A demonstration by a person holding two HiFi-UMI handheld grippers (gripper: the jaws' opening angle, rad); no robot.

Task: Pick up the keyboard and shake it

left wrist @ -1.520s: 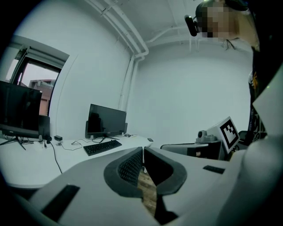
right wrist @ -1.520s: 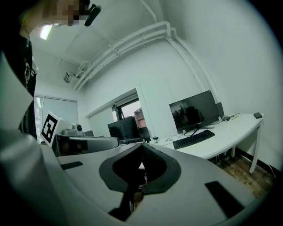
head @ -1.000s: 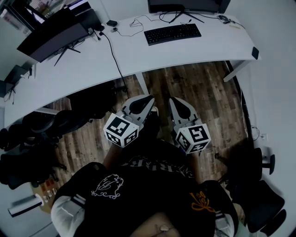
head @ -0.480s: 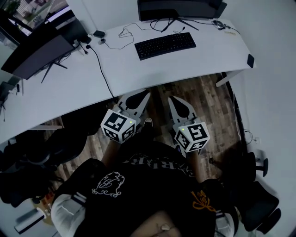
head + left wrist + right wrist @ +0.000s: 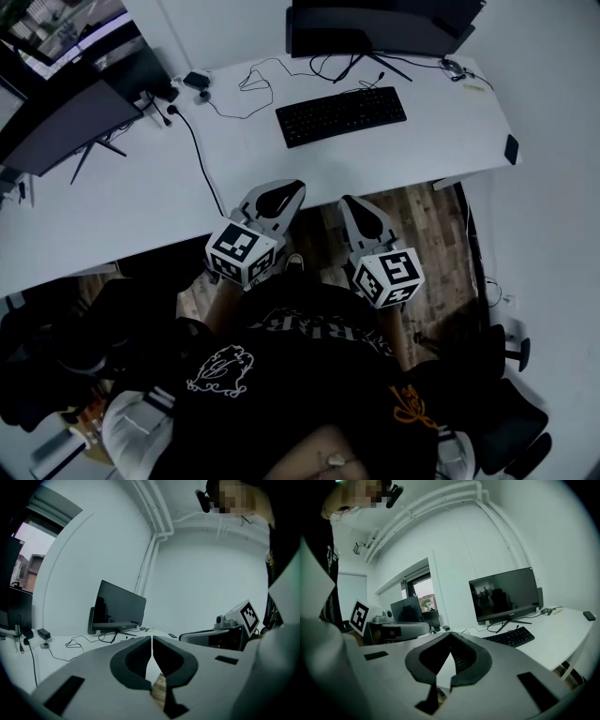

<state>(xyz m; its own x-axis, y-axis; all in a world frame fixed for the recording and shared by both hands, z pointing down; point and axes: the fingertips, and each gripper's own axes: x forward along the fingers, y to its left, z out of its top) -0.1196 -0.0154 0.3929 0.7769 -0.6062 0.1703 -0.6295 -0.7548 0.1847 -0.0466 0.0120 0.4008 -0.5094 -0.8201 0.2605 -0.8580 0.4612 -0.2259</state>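
We stand at the near edge of a curved white surface (image 5: 122, 197), a pair of tongs in each hand, both pointing towards the far side. The left tongs (image 5: 292, 187) are clenched, the dark pads meeting along a thin line with nothing between them, as the left gripper view shows. The right tongs (image 5: 349, 202) are likewise clenched and empty. In the head view the tips of the left tongs overlap the near edge of the surface, while the tips of the right tongs show against the wooden floor (image 5: 422, 225) just short of that edge. The two pairs sit side by side, near each other but apart.

The keyboard (image 5: 342, 114), black, lies flat on the surface, far from both tongs and slightly to the right of them, its long side tilted a little against the near edge. Neither pair touches it. In the right gripper view the keyboard (image 5: 511, 637) appears to the right of the clenched jaws.

Just beyond the keyboard stands a dark monitor (image 5: 375, 23) on a splayed foot. Thin cables (image 5: 253, 80) trail across the surface to its left. A second monitor (image 5: 66, 122) stands at the far left of the surface, and a small dark object (image 5: 511, 148) lies at its right end. Our black top (image 5: 281, 375) fills the near part of the head view.
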